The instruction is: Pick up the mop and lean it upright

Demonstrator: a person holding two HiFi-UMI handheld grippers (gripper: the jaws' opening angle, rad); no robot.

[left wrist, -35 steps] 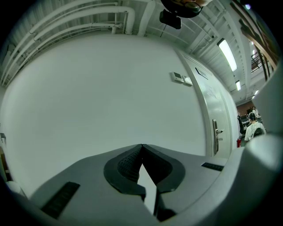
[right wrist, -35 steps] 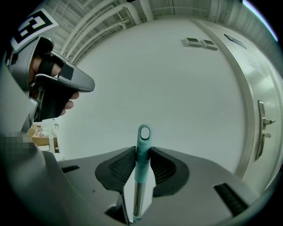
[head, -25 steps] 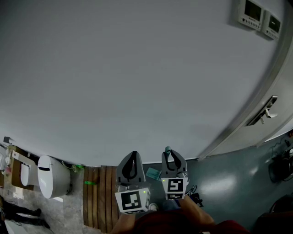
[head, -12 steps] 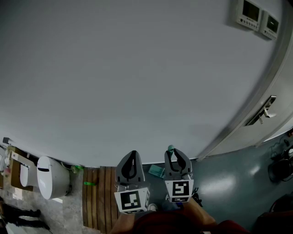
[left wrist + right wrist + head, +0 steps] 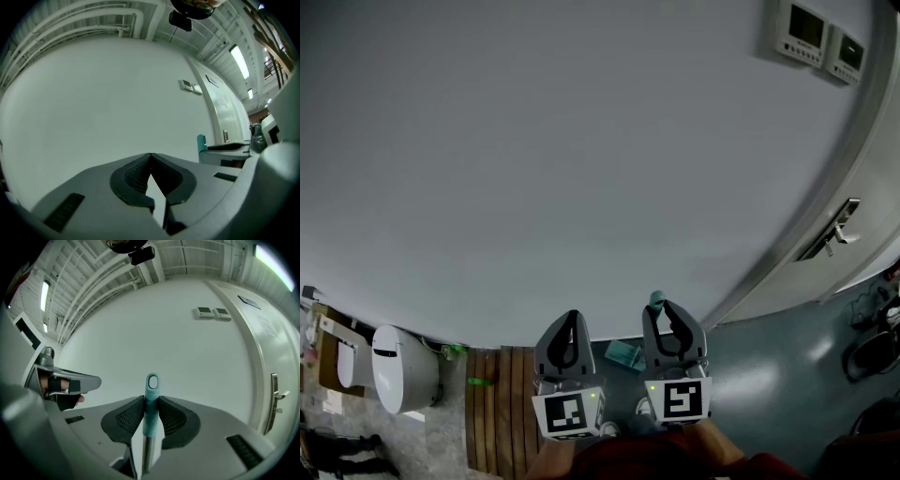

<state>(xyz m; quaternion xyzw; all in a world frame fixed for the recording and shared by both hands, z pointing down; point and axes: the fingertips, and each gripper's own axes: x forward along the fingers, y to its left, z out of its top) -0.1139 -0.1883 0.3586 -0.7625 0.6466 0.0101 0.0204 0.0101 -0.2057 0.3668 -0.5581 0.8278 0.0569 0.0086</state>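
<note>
My right tool (image 5: 151, 405) clamps the steel mop pole with its teal, looped grip (image 5: 152, 383); left tool (image 5: 150, 157) closed, empty. Bare grey wall (image 5: 581, 141) beyond, grey floor (image 5: 769, 375) below.

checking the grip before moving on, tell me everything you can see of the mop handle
The mop handle ends in a teal, plastic-looking grip with an oval hanging hole; below runs a shiny metal shaft. It stands roughly upright, pinched at the teal grip between the right gripper's dark ribbed pads, tip poking above them. Nothing else touches what shows; its lower end is hidden.
</note>
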